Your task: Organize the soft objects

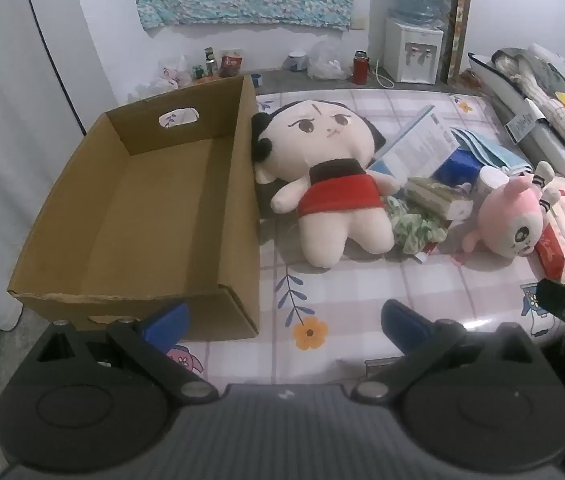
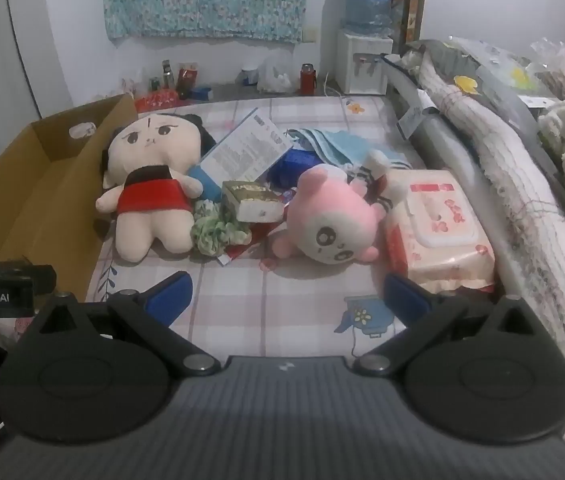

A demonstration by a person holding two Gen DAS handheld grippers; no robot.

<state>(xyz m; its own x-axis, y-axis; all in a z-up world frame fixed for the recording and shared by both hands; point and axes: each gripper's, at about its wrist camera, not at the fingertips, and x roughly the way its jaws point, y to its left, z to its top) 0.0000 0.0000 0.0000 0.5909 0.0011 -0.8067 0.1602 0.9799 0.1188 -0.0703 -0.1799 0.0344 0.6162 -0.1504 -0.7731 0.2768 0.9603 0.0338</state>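
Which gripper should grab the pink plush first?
Right, probably. The pink plush lies just ahead of the open right gripper; from the left gripper it sits far right, beyond the big doll.

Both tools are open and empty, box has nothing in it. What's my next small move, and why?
Probably ease the left tool forward over the red-skirted plush doll. It lies right beside the empty cardboard box, is the nearest soft thing to it, and nothing rests on it, so the lift across looks short.

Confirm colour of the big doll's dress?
Red skirt with a black top on the big doll; clearest in the left wrist view.
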